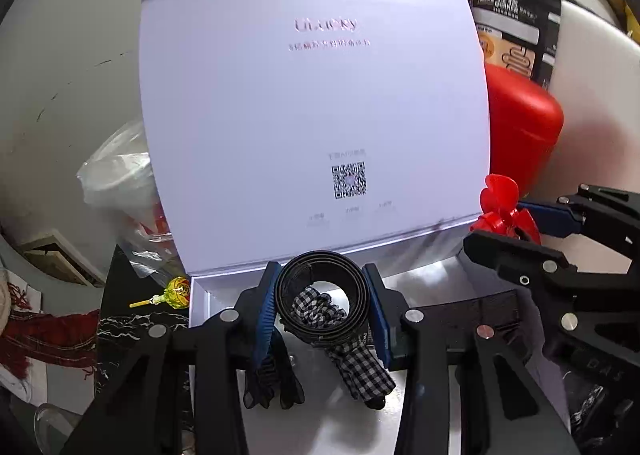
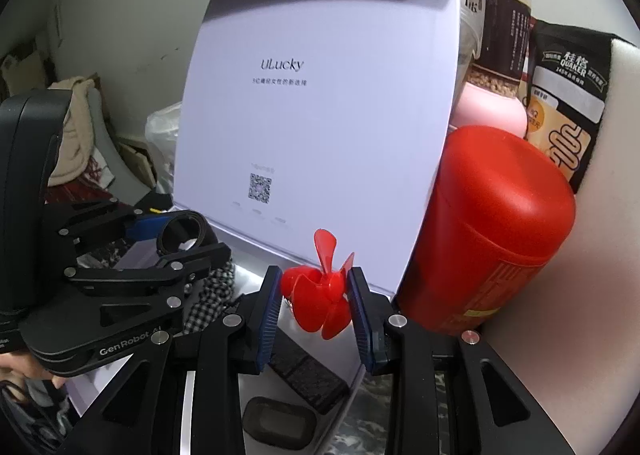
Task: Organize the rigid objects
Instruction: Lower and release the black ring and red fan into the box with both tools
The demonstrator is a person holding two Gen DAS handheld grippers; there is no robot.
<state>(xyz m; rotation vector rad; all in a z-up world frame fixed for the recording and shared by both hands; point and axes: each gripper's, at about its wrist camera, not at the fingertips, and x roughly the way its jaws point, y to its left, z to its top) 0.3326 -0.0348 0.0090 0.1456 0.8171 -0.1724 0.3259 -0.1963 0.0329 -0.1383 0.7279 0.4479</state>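
My left gripper is shut on a black ring-shaped roll with a black-and-white checked ribbon hanging from it, held over the open white box. My right gripper is shut on a red plastic propeller, held above the box near its right side. The box lid stands upright behind both, printed "uLucky" with a QR code. In the left wrist view the right gripper and propeller show at the right. In the right wrist view the left gripper and roll show at the left.
A red canister leans right of the box, with a pink bottle, a jar and a black Quaker bag behind. A dark block and a dark oval piece lie in the box. A lollipop and plastic bag lie left.
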